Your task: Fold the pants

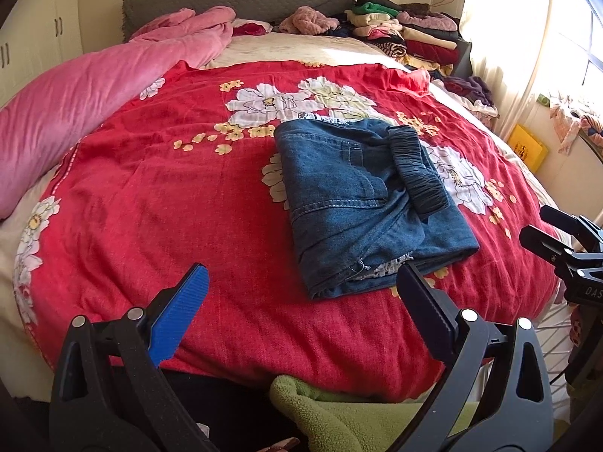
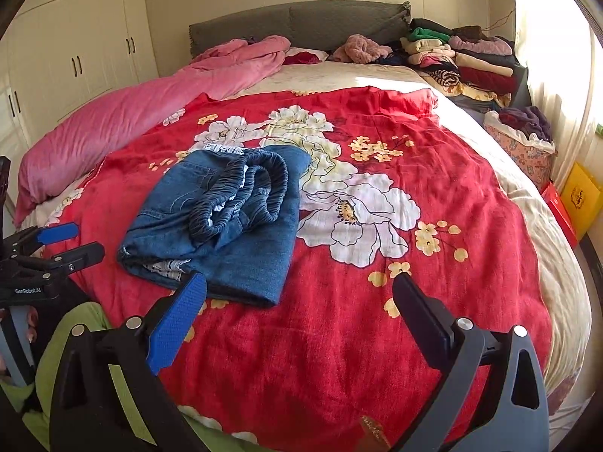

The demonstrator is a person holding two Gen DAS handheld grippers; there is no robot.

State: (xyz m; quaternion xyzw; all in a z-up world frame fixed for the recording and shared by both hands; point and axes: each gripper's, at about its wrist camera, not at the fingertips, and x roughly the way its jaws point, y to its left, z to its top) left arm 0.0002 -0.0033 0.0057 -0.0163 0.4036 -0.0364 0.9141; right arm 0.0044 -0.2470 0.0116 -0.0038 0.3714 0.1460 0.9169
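Note:
Blue denim pants point(image 1: 361, 203) lie folded into a compact rectangle on the red flowered bedspread point(image 1: 169, 188), elastic waistband on top. They also show in the right wrist view point(image 2: 222, 222). My left gripper point(image 1: 301, 286) is open and empty, held above the bed's near edge just in front of the pants. My right gripper point(image 2: 299, 293) is open and empty, held to the right of the pants. The right gripper shows at the right edge of the left wrist view point(image 1: 542, 229); the left gripper shows at the left edge of the right wrist view point(image 2: 75, 243).
A pink duvet point(image 1: 94, 86) lies along the bed's left side. Stacks of folded clothes point(image 1: 407, 30) sit at the head of the bed on the right. A green fleece sleeve point(image 1: 339, 410) is below the grippers. A fabric basket point(image 2: 524, 147) and a yellow box point(image 2: 580, 196) stand right of the bed.

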